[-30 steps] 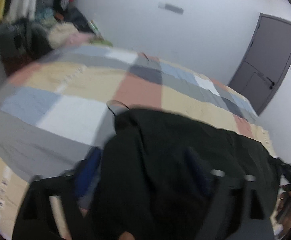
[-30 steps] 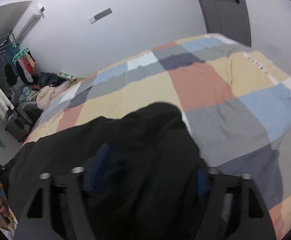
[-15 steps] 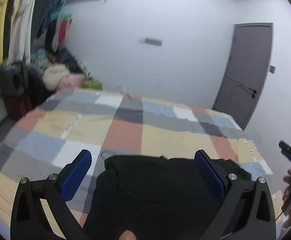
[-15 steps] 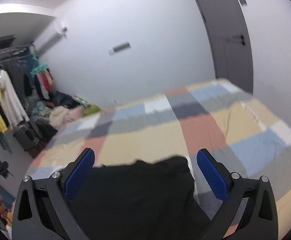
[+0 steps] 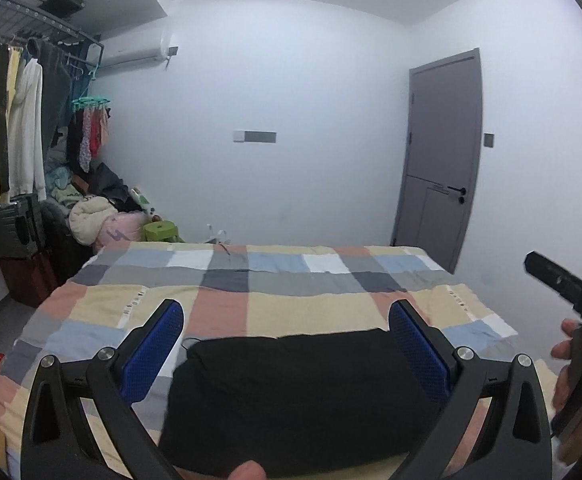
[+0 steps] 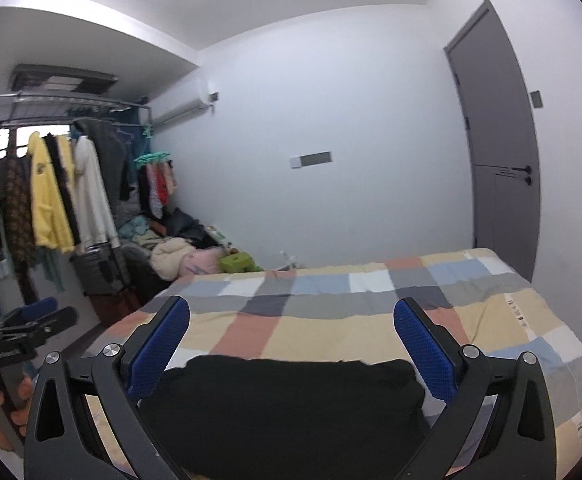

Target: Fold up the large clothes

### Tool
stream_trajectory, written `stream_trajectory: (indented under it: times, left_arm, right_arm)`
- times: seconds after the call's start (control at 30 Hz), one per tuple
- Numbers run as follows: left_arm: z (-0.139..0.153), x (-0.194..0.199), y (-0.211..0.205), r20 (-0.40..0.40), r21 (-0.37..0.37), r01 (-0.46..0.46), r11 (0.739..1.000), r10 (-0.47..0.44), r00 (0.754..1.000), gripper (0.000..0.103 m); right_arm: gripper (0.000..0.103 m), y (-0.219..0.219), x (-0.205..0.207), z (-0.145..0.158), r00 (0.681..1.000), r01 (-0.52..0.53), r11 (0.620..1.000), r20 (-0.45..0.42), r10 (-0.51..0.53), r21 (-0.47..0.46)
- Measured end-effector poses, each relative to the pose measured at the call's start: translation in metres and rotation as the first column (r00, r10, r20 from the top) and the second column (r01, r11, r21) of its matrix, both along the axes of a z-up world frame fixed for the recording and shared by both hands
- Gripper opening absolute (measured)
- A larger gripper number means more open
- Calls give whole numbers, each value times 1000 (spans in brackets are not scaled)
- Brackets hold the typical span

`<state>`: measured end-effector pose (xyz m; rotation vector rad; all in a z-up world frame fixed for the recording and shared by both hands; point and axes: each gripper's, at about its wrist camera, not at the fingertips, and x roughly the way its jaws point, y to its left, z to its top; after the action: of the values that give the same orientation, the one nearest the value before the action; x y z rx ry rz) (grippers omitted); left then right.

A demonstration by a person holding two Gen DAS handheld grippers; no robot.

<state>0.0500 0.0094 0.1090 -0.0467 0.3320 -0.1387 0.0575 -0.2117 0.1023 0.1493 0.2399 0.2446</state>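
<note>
My 2 grippers, left gripper (image 5: 287, 322) and right gripper (image 6: 291, 320), hang released over the black garment (image 5: 299, 392); soft, floppy, I'd pinch its corners beneath each jaw pair.

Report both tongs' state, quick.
Left tongs: open, holding nothing, above the black garment.
Right tongs: open, holding nothing, above the same garment.

Both wrist views low over the bed's (image 5: 291, 304) near edge, facing the far wall, sharing bed and door (image 6: 499, 140).
</note>
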Motion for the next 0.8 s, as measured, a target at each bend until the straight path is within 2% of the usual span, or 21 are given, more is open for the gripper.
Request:
stream_trajectory:
  times: [0.2, 0.27, 0.5, 0.67, 0.8]
  left_arm:
    - [-10, -39, -24, 11, 54, 2, 999, -3, 1000, 103]
    - [-15, -47, -28, 6, 46, 6, 999, -7, 1000, 103]
    - [-37, -61, -24, -56, 14, -5, 1000, 6, 998, 103]
    - [-57, -64, -17, -108, 26, -37, 999, 40, 993, 103]
    - [-80, -64, -10, -163, -3, -29, 1000, 28, 986, 103]
  right_arm:
    - [103, 14, -33, -17, 1000, -26, 1000, 7, 26, 6]
    - [103, 19, -40, -22, 1000, -23, 1000, 9, 23, 0]
    - [103, 35, -64, -36, 1000, -20, 999, -13, 20, -39]
    - [103, 46, -68, -56, 996, -48, 997, -72, 44, -53]
    - [103, 48, -69, -74, 992, -38, 997, -120, 31, -60]
